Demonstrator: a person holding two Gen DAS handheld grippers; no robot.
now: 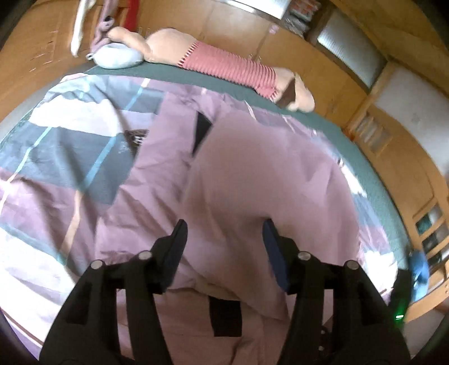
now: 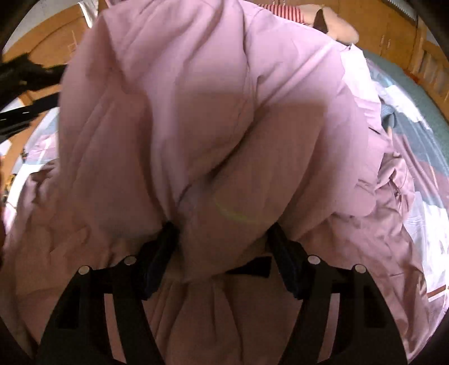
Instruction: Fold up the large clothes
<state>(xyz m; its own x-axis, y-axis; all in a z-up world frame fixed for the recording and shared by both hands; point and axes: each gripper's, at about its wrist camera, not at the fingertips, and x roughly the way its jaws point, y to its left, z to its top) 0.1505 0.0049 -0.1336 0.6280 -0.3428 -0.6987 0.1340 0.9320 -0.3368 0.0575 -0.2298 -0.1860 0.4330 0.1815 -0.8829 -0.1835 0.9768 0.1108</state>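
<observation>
Left gripper [image 1: 224, 233] spread wide — right gripper [image 2: 224, 235] also spread, fabric between.

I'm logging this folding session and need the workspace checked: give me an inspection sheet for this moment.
Surface: bed with a green sheet, under a patchwork cover of grey, white and mauve.
Job's things: large mauve garment, spread on the bed in the left view, bunched and raised in the right view.
Clutter: long plush toy in a striped top, pale blue cushion, both at the far edge.
Grippers: left gripper open over the garment; right gripper wide apart, with fabric bulging between its fingers.
Cables: nothing seen.
Surroundings: wooden cabinets; clothes hanging.
</observation>
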